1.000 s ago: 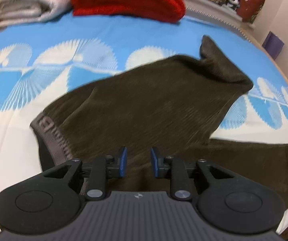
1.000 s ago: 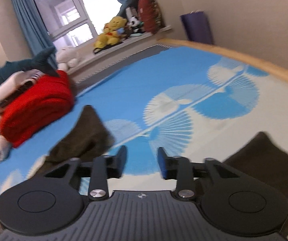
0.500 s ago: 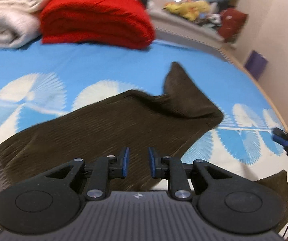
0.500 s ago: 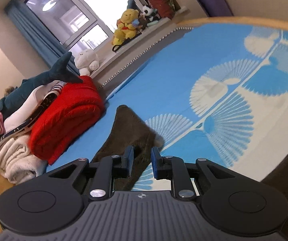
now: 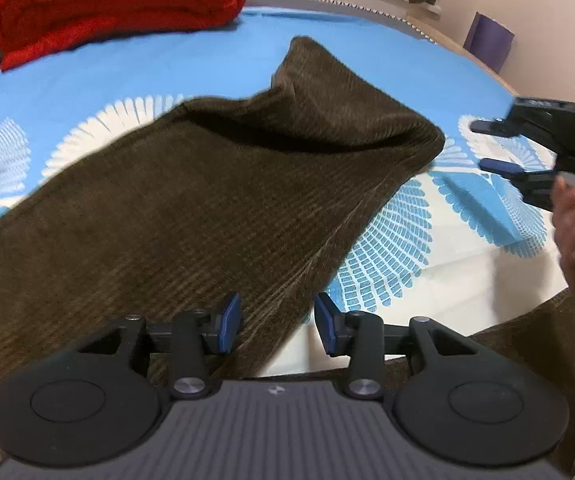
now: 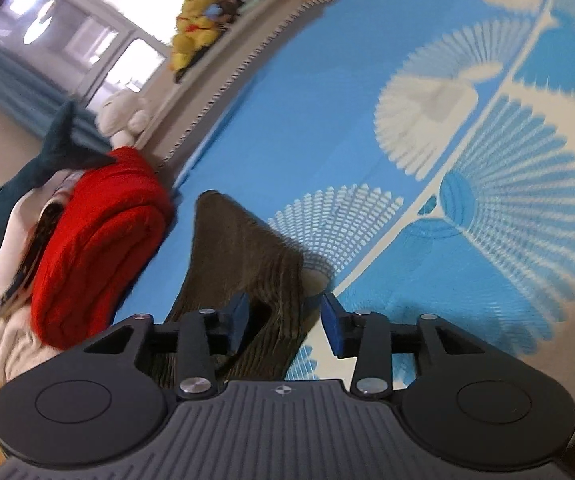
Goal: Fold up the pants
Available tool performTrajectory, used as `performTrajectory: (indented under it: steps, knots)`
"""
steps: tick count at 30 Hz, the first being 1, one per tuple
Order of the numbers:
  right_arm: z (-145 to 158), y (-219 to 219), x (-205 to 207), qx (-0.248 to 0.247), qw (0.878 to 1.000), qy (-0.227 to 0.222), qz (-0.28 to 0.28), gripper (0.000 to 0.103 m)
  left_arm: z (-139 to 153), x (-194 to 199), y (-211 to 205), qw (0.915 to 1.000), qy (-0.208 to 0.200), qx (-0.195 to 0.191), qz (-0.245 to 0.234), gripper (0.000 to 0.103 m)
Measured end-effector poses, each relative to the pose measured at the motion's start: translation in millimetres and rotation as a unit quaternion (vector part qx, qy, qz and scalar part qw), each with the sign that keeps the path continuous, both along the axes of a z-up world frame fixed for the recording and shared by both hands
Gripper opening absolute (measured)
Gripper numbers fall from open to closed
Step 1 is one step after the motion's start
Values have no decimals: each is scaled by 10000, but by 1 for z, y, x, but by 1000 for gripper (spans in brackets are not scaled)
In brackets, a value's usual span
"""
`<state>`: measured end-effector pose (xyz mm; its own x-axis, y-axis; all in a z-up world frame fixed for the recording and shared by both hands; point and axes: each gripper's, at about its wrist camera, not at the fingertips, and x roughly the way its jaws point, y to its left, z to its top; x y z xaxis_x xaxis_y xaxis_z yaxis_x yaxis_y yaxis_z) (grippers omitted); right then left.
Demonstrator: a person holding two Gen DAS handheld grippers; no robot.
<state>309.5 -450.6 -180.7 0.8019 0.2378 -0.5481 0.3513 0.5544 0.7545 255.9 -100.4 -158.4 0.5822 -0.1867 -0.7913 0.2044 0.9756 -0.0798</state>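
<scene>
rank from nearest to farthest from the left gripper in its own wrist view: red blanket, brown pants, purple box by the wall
Measured from the left gripper:
1. Brown pants: directly under and ahead of the open jaws, spread on the blue sheet.
2. Red blanket: folded, far back on the left.
3. Purple box: far back on the right, against the wall past the bed edge.

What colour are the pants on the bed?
Dark brown, ribbed like corduroy; the pants show best in the left wrist view.

Bare blue sheet (image 5: 467,216) right of the pants (image 5: 191,208); red blanket (image 5: 111,0) blocks the far-left corner.
</scene>
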Motion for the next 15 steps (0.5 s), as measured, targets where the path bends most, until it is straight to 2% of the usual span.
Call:
performTrajectory:
  steps: [5, 9, 11, 12, 13, 15]
  knots:
    - [-34, 1, 34, 381, 9988, 264, -165, 52, -20, 8, -2, 9999, 56, 115, -6, 45]
    - [-52, 2, 47, 906, 9957, 144, -137, 52, -26, 10, -2, 9998, 76, 205, -32, 45]
    - [-56, 3, 51, 1161, 9931, 18, -189, 52, -27, 11, -1, 9996, 116, 252, -26, 36]
    - [-57, 4, 53, 1274, 9916, -36, -217, 52, -27, 11, -1, 9992, 152, 372, -36, 20]
    - [-56, 6, 56, 1343, 9906, -71, -242, 52, -25, 10, 0, 9986, 178, 506, -42, 11]
    - [-54, 9, 60, 1368, 9903, -129, -221, 52, -20, 8, 6, 9965, 258, 793, 68, 8]
